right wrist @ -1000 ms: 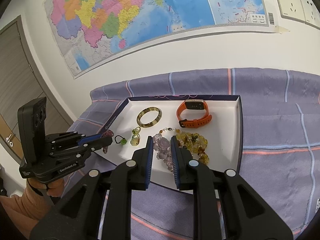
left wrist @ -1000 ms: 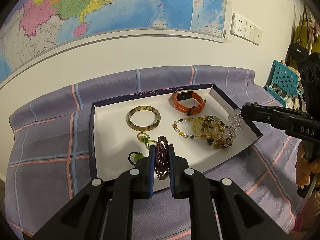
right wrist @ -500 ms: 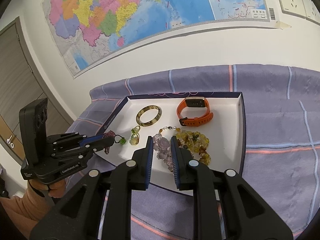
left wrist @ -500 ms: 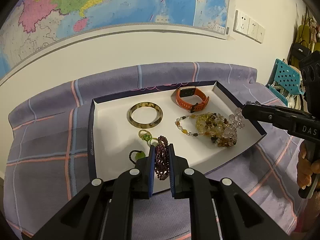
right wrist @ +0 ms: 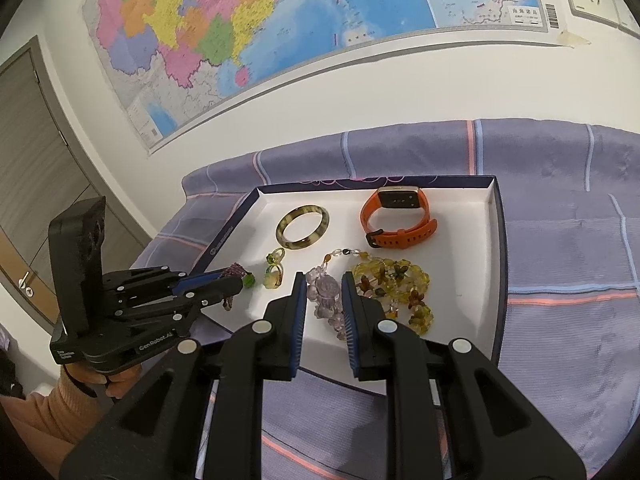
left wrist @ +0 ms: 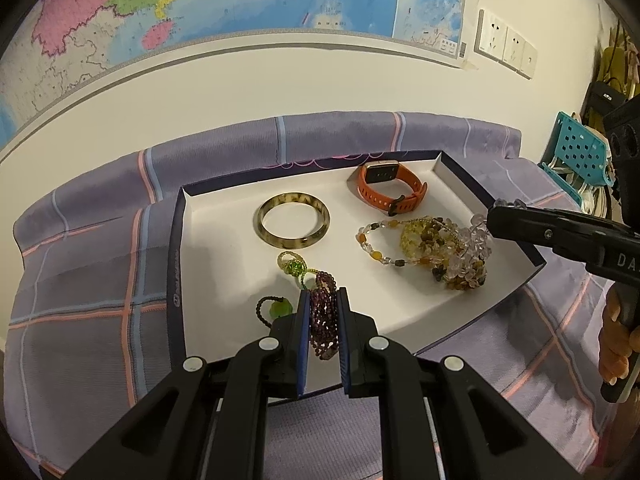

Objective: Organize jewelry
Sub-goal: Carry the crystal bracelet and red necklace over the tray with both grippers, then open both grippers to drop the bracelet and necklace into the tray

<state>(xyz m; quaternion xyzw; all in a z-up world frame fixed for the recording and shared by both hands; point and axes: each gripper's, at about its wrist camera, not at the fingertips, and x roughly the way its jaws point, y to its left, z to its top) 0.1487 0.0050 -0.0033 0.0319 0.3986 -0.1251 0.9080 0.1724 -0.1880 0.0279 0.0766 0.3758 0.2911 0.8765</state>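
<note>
A white tray (left wrist: 224, 248) with a dark rim lies on the purple cloth. It holds a tortoiseshell bangle (left wrist: 294, 220), an orange watch (left wrist: 390, 188), a yellow-brown bead pile (left wrist: 436, 256) and green charms (left wrist: 294, 268). My left gripper (left wrist: 323, 300) is shut on a dark purple bead bracelet (left wrist: 322, 320) over the tray's near edge. My right gripper (right wrist: 324, 284) is shut on a pale clear-lilac bead bracelet (right wrist: 326, 292) beside the yellow beads (right wrist: 396, 280). The right gripper also shows in the left wrist view (left wrist: 496, 216) over the tray's right rim.
The purple checked cloth (right wrist: 568, 240) covers the table against a white wall with a map (right wrist: 280, 20). Wall sockets (left wrist: 506, 50) and a teal basket (left wrist: 576, 152) are at the right. A door (right wrist: 36, 168) stands at the left.
Both grippers have stayed shut on their bracelets. The tray looks a little further off and more central in both views; the jewelry in it has not moved.
</note>
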